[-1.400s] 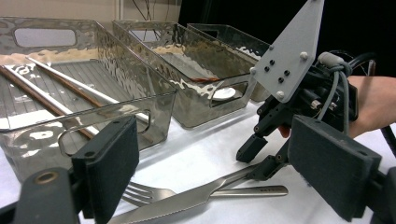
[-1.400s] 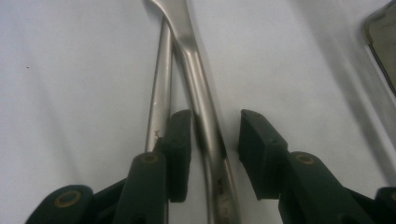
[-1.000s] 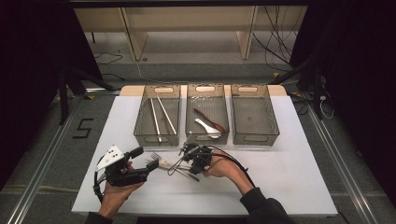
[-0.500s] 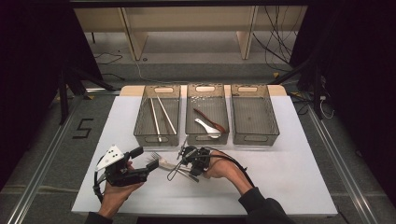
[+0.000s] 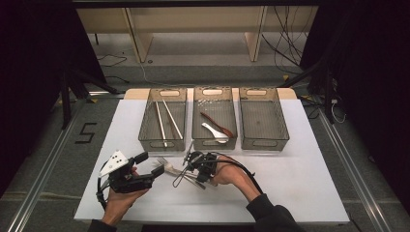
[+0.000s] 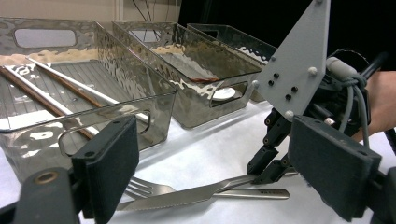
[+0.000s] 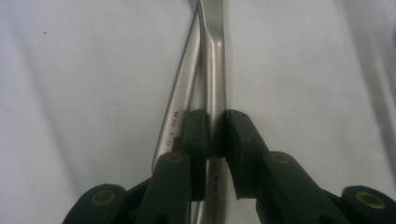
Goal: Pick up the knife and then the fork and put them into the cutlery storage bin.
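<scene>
Cutlery first: I see a knife (image 6: 187, 196) and a fork (image 6: 154, 189) lying side by side on the white table (image 5: 300, 174), just in front of the three clear bins. Right gripper (image 7: 212, 128) has just been closing; in its own view the pads (image 7: 196, 133) now pinch one steel handle, which I take for the knife's, while the second handle lies touching it on the outside of one jaw. In the high view that gripper (image 5: 196, 166) sits low over the handle ends, hand behind it. Left gripper (image 6: 212, 172) is near the fork's tines, jaws spread wide, nothing pressed between them; the blade and tines show on the table between its jaws. Left bin (image 5: 162, 142) holds a pair of chopsticks (image 5: 169, 118). Middle bin (image 5: 214, 143) holds a white spoon (image 5: 215, 132) and a brown one (image 5: 216, 122). Right bin (image 5: 264, 143) stands beside them.
</scene>
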### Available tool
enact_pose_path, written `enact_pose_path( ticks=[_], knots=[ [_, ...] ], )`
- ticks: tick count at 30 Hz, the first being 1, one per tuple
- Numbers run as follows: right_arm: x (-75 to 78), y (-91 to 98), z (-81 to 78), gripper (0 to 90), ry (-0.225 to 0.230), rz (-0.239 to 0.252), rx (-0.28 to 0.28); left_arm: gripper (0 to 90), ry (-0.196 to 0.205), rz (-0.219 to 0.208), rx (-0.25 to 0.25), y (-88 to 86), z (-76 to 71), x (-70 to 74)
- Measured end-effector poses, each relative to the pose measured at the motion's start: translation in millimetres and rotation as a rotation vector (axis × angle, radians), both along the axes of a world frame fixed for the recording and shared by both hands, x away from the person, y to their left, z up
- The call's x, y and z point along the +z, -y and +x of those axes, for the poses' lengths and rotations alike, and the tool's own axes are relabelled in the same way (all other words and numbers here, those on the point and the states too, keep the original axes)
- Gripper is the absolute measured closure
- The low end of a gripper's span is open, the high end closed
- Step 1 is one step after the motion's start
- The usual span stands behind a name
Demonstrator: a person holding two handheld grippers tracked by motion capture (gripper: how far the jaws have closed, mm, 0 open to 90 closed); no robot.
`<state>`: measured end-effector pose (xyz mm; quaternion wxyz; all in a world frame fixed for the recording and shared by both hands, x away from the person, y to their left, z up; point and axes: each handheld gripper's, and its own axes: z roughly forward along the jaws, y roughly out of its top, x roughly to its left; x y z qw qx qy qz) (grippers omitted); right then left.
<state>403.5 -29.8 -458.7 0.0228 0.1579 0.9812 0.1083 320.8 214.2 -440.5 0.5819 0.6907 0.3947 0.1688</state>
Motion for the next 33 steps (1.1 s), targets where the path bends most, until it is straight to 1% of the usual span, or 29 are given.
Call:
enact_pose_path(
  ticks=[2, 4, 15, 20, 21, 22, 23, 24, 26, 31, 33],
  knots=[
    [-0.3, 1.2, 1.3, 79.5, -0.012, 0.019, -0.008, 16.1, 0.000, 0.000, 0.000, -0.2, 0.0, 0.0],
    [-0.4, 2.0, 2.2, 79.6, -0.023, 0.026, -0.015, 16.1, 0.000, 0.000, 0.000, -0.3, 0.0, 0.0],
    [0.4, 3.9, 4.1, 79.6, -0.051, 0.047, -0.024, 16.1, 0.000, -0.003, 0.001, -0.2, 0.1, 0.1],
    [2.0, 5.7, 4.2, 79.6, -0.047, 0.056, -0.025, 16.1, 0.000, -0.003, 0.001, -0.2, 0.1, 0.0],
    [2.1, 5.7, 3.9, 79.5, -0.051, 0.049, -0.023, 16.1, 0.000, 0.000, 0.000, -0.3, 0.1, 0.0],
    [1.9, 5.8, 3.6, 79.5, -0.046, 0.047, -0.019, 16.1, 0.000, 0.000, 0.000, -0.2, 0.0, 0.1],
    [2.1, 5.8, 2.6, 79.5, -0.044, 0.052, -0.025, 16.1, 0.000, -0.004, 0.002, 0.1, -0.1, 0.1],
    [2.8, 6.2, 2.7, 79.5, -0.049, 0.054, -0.019, 16.1, 0.000, 0.000, 0.000, -0.2, 0.0, 0.1],
    [4.6, 6.8, 2.4, 79.6, -0.052, 0.058, -0.032, 16.1, -0.001, -0.003, 0.002, -0.1, 0.1, 0.0],
    [6.8, 9.8, 3.2, 79.6, -0.056, 0.068, -0.030, 16.1, 0.000, -0.003, 0.002, -0.2, 0.2, 0.0],
    [8.5, 11.0, 2.5, 79.6, -0.066, 0.079, -0.028, 16.1, 0.000, -0.003, 0.002, -0.3, 0.1, 0.1]
  ],
)
